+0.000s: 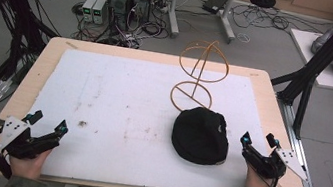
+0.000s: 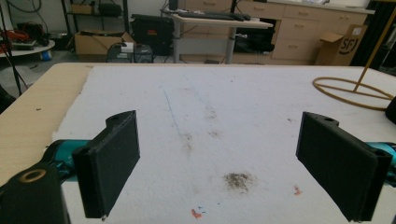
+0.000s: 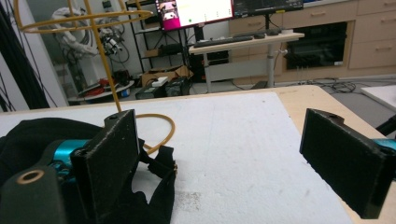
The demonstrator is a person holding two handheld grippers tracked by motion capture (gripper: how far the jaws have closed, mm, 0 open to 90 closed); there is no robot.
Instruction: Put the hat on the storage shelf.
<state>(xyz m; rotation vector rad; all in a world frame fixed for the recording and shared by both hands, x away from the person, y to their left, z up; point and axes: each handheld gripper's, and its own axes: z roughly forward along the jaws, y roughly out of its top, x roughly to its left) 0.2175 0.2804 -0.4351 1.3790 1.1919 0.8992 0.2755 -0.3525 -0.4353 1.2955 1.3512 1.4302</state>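
**Both grippers at near edge, jaws spread, nothing held**

Left gripper [image 1: 50, 128]: held in the person's left hand [image 1: 27, 165] at the near left corner of the table [image 1: 11, 99]. Jaws spread wide, nothing between them. In the left gripper view the two black fingers [image 2: 109, 161] stand well apart over the bare white mat [image 2: 224, 112]. A dark smudge [image 2: 239, 181] lies on the mat ahead of the fingertips, closer to the right-hand finger in that view; small red and blue marks sit just ahead of the gap.

Right gripper [image 1: 259, 140]: held in the person's right hand [image 1: 256, 181] at the near right edge. Jaws spread, gripping nothing. In the right gripper view, the left-hand finger [image 3: 112, 161] stands just beside the black cap [image 3: 42, 135]; cannot tell whether it touches the fabric. The cap's strap [image 3: 161, 177] lies on the mat just inside that finger. The right-hand finger is well clear, over the mat's edge.

Black cap [image 1: 201, 135]: flat on the mat, just left of the right gripper's fingertips, well apart from the left gripper.

Yellow wire stand [image 1: 198, 73]: upright beyond the cap, farther from the fingers, its base ring [image 3: 161, 128] flat on the mat behind the cap.
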